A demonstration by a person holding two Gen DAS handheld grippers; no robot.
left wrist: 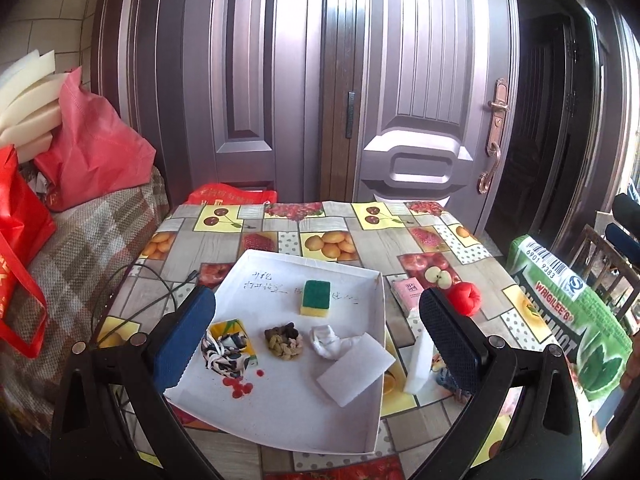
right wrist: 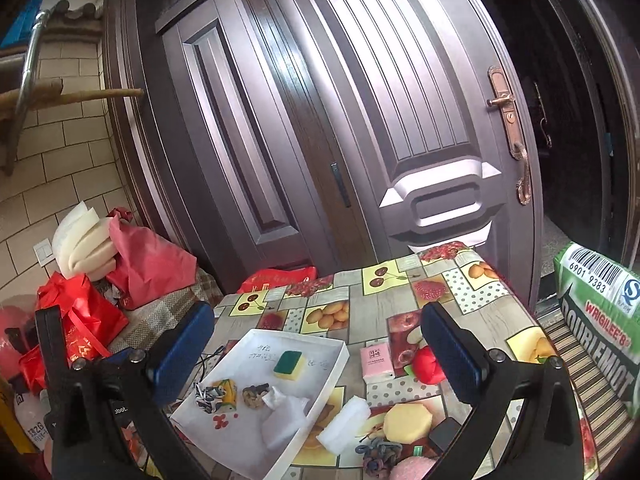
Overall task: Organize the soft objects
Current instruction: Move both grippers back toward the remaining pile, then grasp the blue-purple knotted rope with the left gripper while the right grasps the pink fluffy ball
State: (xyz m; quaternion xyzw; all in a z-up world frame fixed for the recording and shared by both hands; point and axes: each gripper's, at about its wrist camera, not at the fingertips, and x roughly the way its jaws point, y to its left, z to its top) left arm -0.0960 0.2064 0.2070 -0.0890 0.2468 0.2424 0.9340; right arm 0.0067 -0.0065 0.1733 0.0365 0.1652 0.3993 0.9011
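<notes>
We see the white tray (left wrist: 362,360) lying at the lower centre of the left wrist view on the fruit-patterned desk (left wrist: 420,224), its near corner reaching close to the desk's front edge. Bare cloth stays open along the far edge near the door (left wrist: 416,80). Inside the tray sit a green-and-yellow sponge (left wrist: 315,297), a striped cloth bundle (left wrist: 224,344), a braided brown knot (left wrist: 283,340), crumpled white tissue (left wrist: 326,340) and a flat white pad (left wrist: 356,368). In the right wrist view, loose things crowd the lower right beside the tray: a white foam block (right wrist: 344,424), a yellow sponge (right wrist: 408,420), a pink tissue pack (right wrist: 376,360) and a red stuffed fruit (right wrist: 428,364). Our left tool (left wrist: 316,344) hangs above the tray, tilted down, jaws wide with nothing gripped. Our right tool (right wrist: 320,364) sits nearly level, jaws equally wide and empty.
</notes>
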